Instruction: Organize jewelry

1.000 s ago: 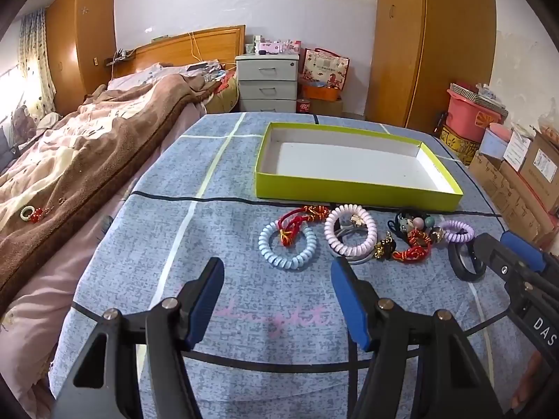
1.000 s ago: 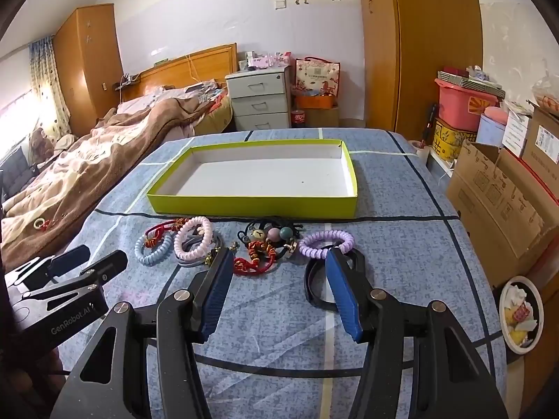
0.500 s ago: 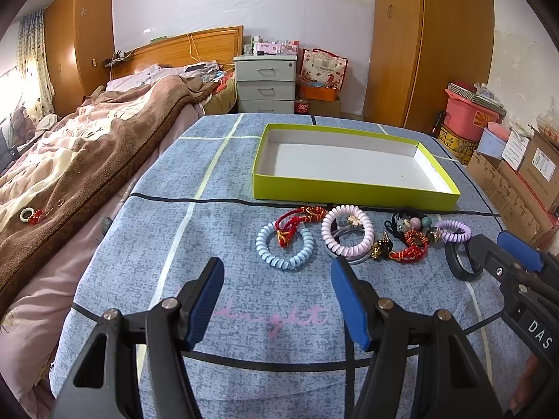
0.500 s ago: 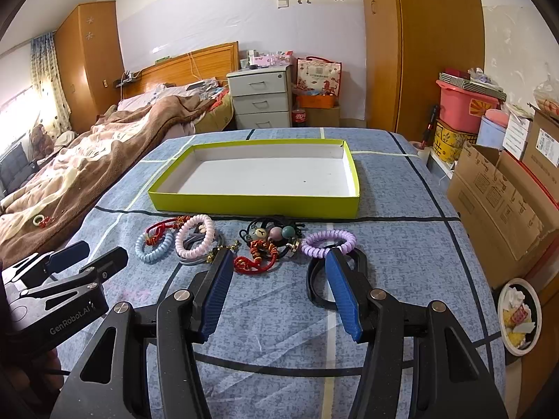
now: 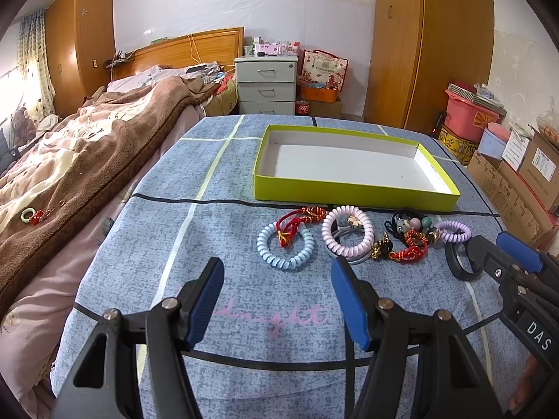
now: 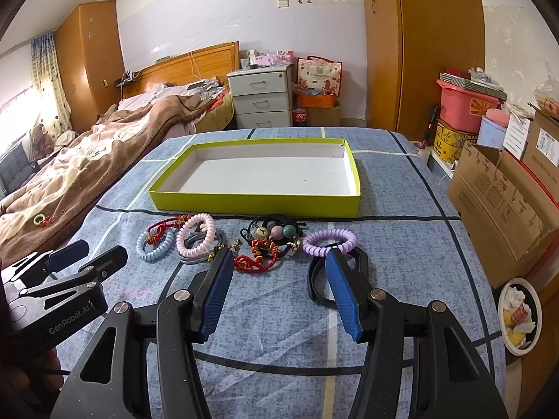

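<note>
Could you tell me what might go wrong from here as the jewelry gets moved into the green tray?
1. The red knotted cord bracelet lies across the light blue coil band, so lifting one may drag the other.
2. The beaded black ties and red braided charm are tangled close; the open right hand-held gripper may grab several.
3. The black band lies flat on soft bedding, hard to pinch.

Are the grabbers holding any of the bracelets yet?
No. The left gripper and right gripper are both open and empty.
</note>
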Tool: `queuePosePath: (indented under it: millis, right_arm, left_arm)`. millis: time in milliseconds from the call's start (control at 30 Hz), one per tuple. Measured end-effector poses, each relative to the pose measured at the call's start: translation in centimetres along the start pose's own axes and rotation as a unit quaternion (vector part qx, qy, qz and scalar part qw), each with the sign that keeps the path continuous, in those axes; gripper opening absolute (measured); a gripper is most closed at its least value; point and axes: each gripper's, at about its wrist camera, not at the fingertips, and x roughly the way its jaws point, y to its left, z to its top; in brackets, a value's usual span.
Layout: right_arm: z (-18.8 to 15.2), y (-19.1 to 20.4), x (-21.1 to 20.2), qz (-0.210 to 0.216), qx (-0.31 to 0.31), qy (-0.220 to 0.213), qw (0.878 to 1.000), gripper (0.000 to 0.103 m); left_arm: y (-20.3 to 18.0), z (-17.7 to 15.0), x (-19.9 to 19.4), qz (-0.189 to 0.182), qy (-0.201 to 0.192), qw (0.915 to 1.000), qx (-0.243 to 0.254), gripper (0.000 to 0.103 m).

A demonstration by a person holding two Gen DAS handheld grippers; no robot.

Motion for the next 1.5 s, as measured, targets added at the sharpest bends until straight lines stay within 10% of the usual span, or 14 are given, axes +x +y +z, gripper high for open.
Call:
queuePosePath:
  millis: [1500]
  right_arm:
    - [0.5, -1.2, 0.3, 0.009, 0.012, -0.002, 1.0, 0.056]
  left_arm:
    - [1.8, 0.4, 1.0, -0.039, 0.017, 0.9991, 0.001, 0.066]
